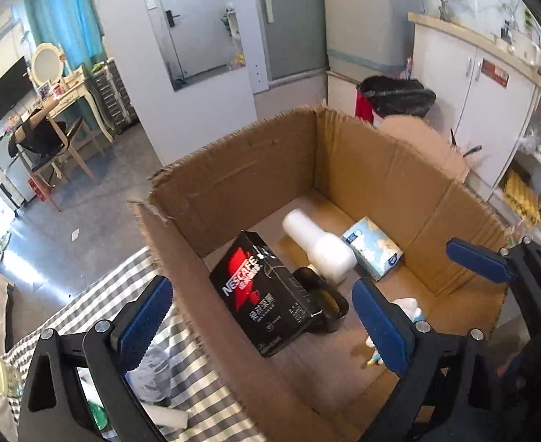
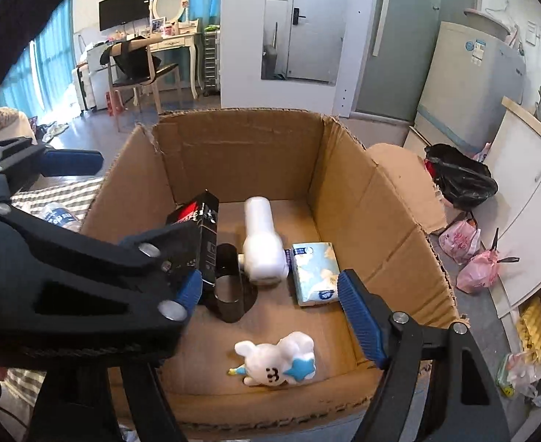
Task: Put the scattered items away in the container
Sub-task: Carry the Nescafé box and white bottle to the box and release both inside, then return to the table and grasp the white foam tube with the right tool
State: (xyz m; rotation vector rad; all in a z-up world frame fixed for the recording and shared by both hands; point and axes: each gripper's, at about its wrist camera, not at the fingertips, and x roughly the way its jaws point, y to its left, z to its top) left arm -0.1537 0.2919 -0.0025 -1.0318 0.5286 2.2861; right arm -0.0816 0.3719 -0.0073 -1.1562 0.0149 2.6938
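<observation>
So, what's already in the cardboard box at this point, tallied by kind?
Coffee box: 1
White bottle: 1
Tissue pack: 1
Black cup: 1
Plush toy: 1
Total: 5, all lying inside the cardboard box.

— What sits in the cardboard box [image 2: 344, 169]?

— Along its left wall stands the coffee box [image 2: 197, 221], upright but tilted. Just right of it lies the dark cup [image 2: 228, 276] on its side, touching the coffee box as far as the fisheye lets me judge. Right of the cup lies the bottle [image 2: 261, 243], pointing toward the far wall, and right of that the tissue pack [image 2: 314, 272], flat on the floor of the box.

— And nearer?

— The plush toy [image 2: 278, 359] lies near the front wall, well apart from the rest.

— Outside?

— The striped bedcover [image 1: 97, 302] lies left of the box; behind it to the right, the fridge [image 2: 469, 84] and bin bag [image 2: 458, 176].
</observation>
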